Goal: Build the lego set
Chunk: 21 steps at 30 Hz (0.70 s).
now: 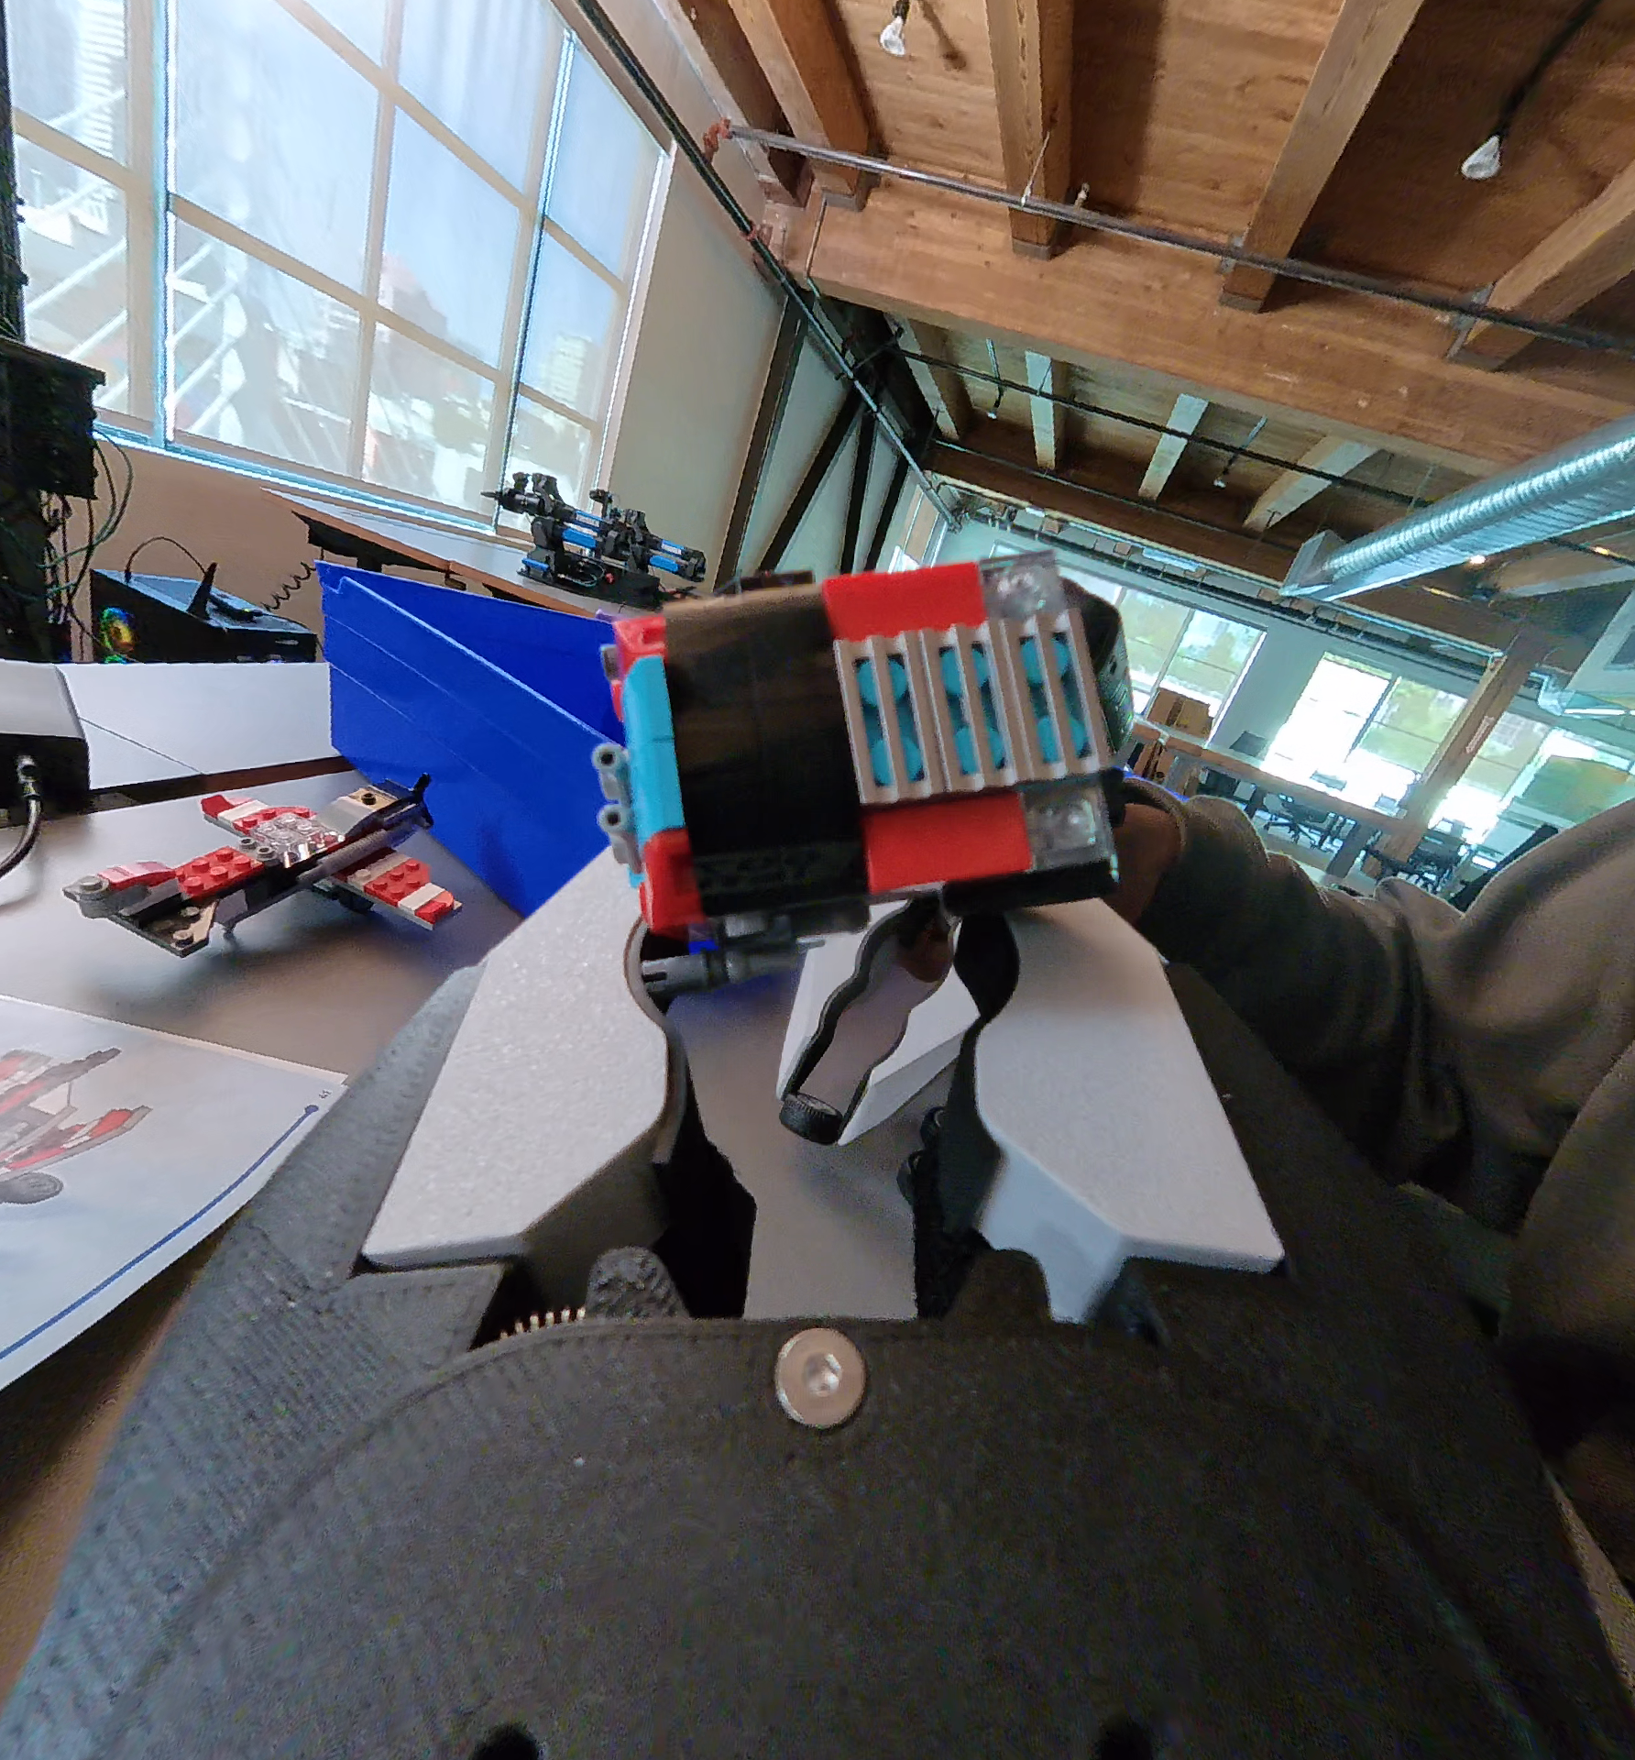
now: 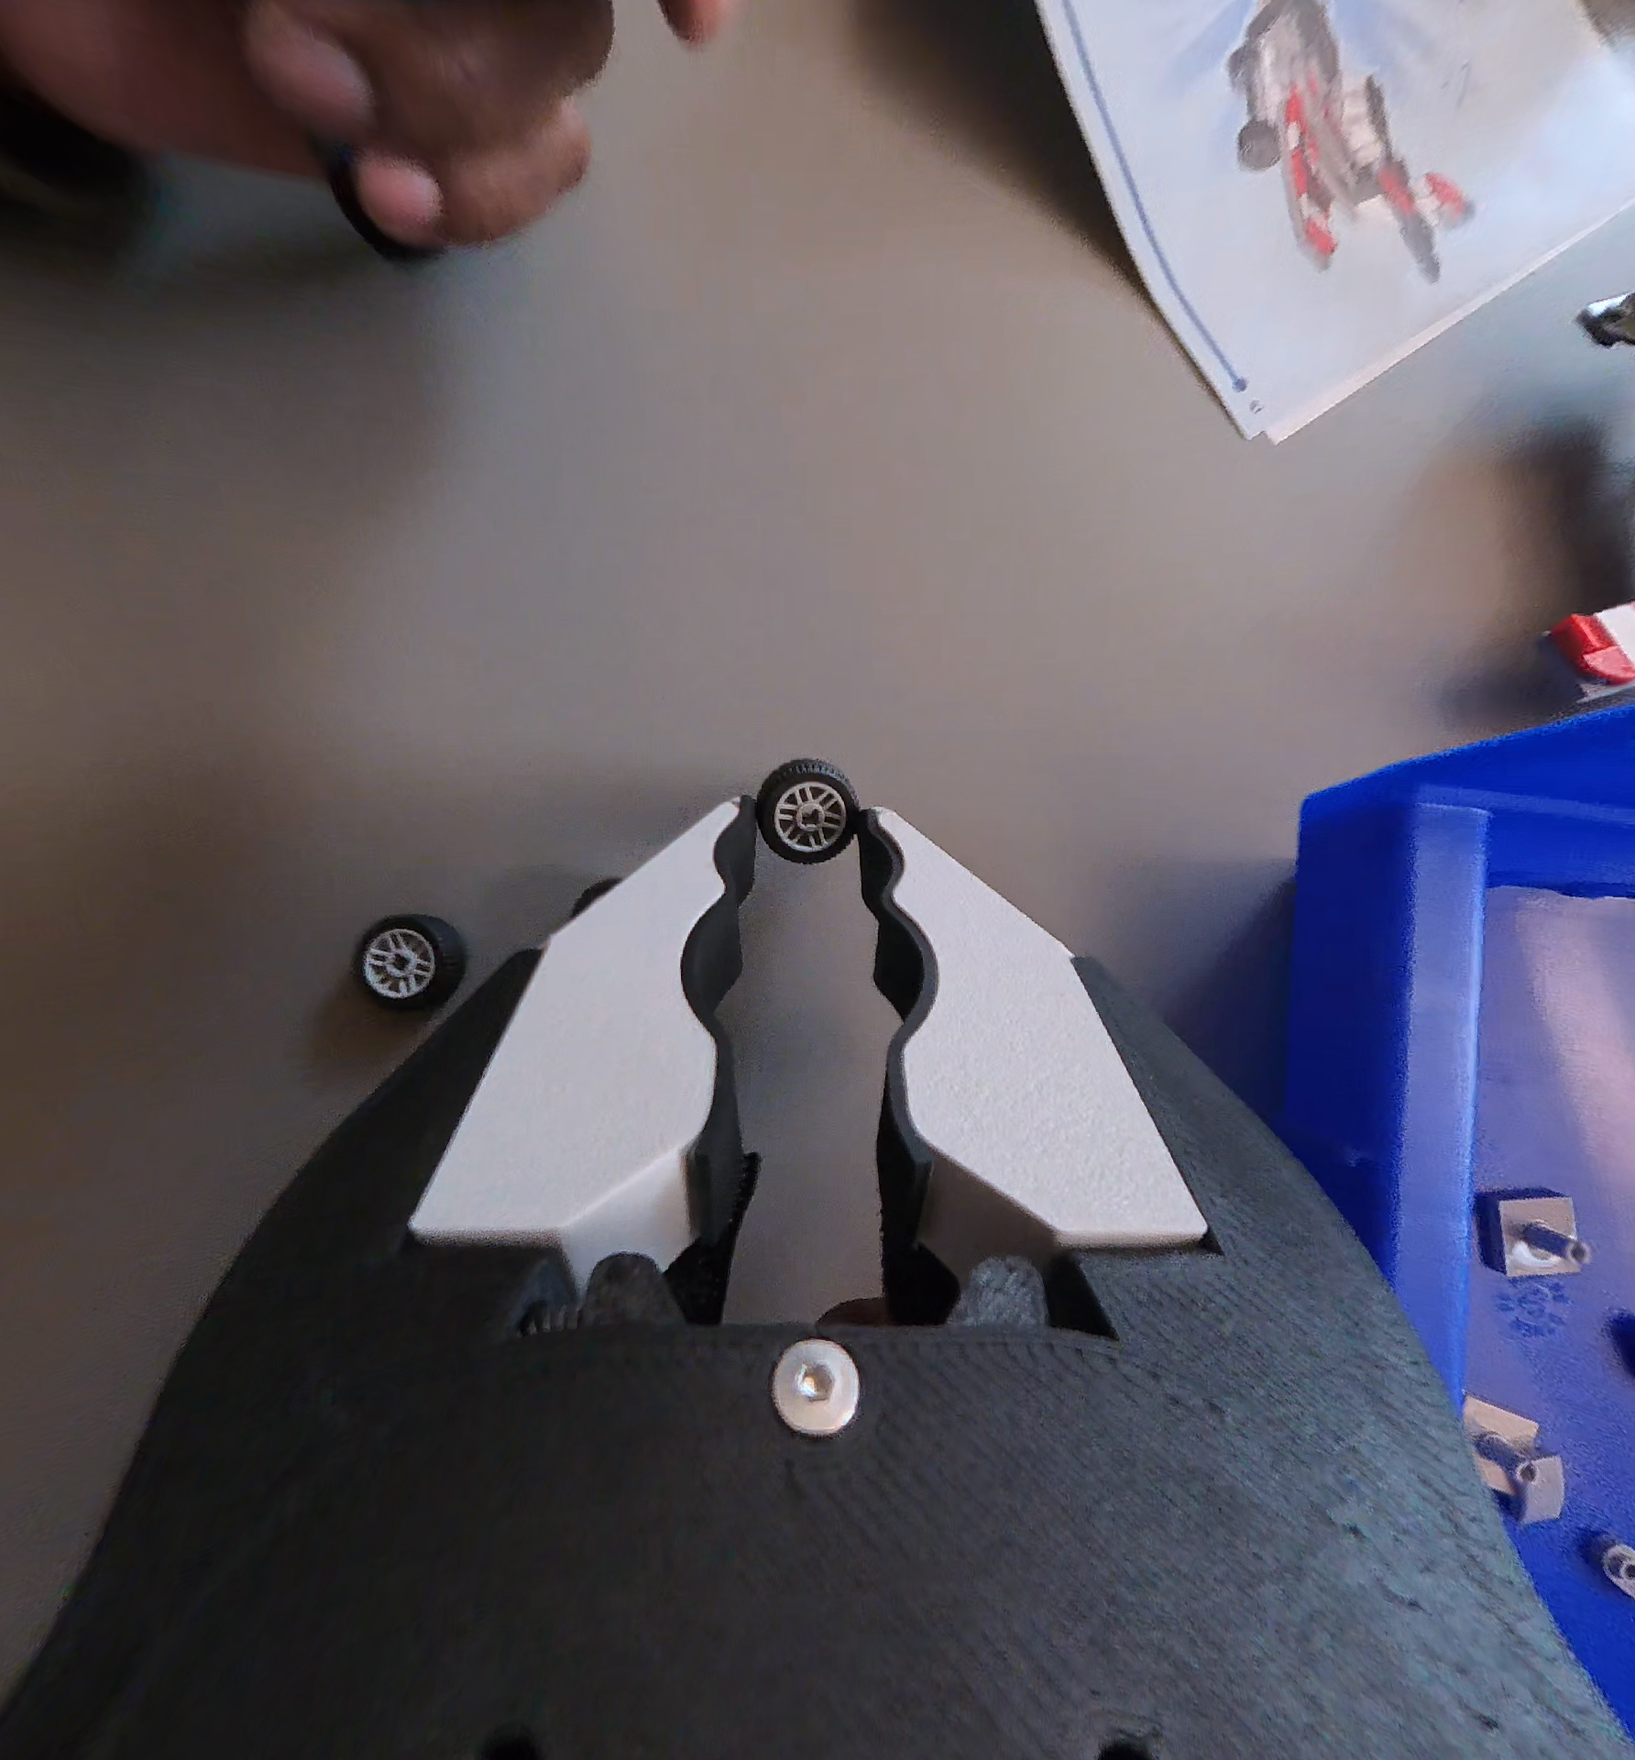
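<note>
Now on our left, the left gripper [image 1: 876,914] clamps a black, red and turquoise brick-built block [image 1: 866,748], raised above the grey table [image 1: 319,990] beside a blue bin [image 1: 471,705]. Moving right, the right gripper [image 2: 806,817] pinches a small black wheel [image 2: 808,810] between both pads; another wheel [image 2: 411,969] lies just beside.
</note>
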Each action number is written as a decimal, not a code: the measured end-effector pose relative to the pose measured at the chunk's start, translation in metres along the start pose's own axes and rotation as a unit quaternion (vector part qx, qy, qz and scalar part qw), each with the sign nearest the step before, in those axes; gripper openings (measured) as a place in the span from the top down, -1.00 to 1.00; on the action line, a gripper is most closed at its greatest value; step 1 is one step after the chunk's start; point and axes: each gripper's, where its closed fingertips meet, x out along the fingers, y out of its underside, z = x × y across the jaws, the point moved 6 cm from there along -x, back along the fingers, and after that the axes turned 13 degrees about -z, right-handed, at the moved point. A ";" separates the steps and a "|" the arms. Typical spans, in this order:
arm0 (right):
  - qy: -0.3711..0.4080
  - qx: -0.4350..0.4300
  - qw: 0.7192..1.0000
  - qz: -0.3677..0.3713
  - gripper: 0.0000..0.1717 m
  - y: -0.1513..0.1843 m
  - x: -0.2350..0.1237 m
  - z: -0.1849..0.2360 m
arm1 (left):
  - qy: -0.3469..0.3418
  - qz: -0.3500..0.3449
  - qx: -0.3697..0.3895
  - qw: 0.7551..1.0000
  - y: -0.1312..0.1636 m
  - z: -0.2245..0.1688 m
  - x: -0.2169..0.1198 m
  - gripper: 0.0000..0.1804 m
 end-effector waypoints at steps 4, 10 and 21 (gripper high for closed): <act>0.005 -0.015 1.000 0.017 0.74 0.006 0.003 0.001 | 0.003 0.008 0.003 1.000 0.003 -0.001 0.001 0.38; 0.001 -0.008 1.000 -0.012 0.53 0.001 -0.005 -0.002 | 0.009 0.010 -0.010 1.000 0.006 -0.002 0.002 0.38; 0.118 -0.207 0.915 -0.325 0.43 -0.073 -0.042 0.013 | 0.003 -0.010 -0.065 0.998 0.007 -0.001 0.003 0.38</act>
